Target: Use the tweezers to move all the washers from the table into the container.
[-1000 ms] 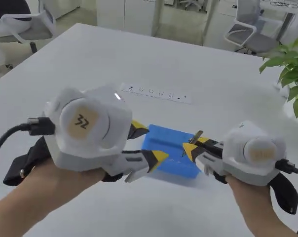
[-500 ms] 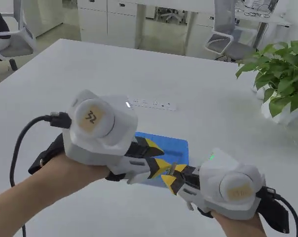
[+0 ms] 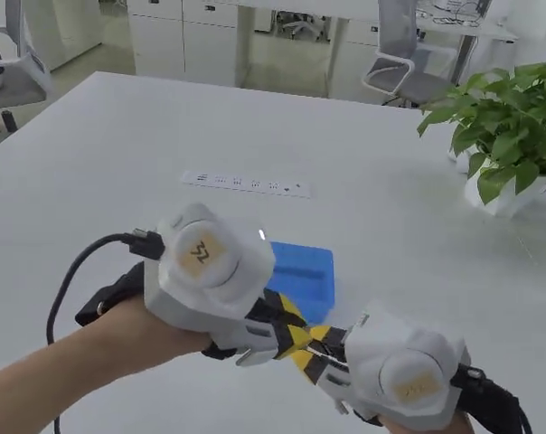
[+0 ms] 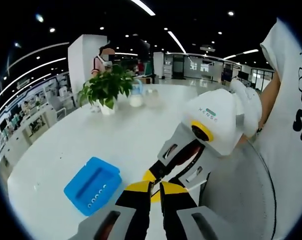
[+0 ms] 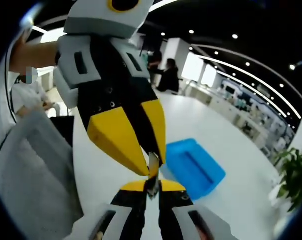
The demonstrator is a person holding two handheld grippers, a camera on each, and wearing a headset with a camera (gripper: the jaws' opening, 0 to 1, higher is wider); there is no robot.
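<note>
The tweezers (image 5: 153,166) show as a thin metal strip rising from between the jaws of the right gripper (image 5: 152,187), which are clamped on them. Their free end reaches the yellow tips of the left gripper (image 4: 156,189). Those left jaws are drawn together with barely a slit between them, and we cannot tell whether they also pinch the tweezers. In the head view we see both grippers nose to nose over the near part of the white table (image 3: 164,136). A black cable (image 3: 74,271) loops off the left one toward the left side.

Just beyond the meeting tips lies the blue container (image 3: 305,269), flat on the table, its near end hidden behind the left gripper. In the left gripper view a row of small pale dots (image 4: 97,195) sits along one wall inside it, too small for us to call washers.

Bare tabletop opens on both sides of the container, so we have free room left and right. Behind it the top runs on to a white power strip (image 3: 246,183), which lies flat and well apart from the container. Past the strip the surface is bare up to the far edge. At the far right a potted plant (image 3: 508,117) stands on the table, its leaves spreading over the surface. Beyond the far edge we see an office chair (image 3: 409,63) and white cabinets (image 3: 183,36).
</note>
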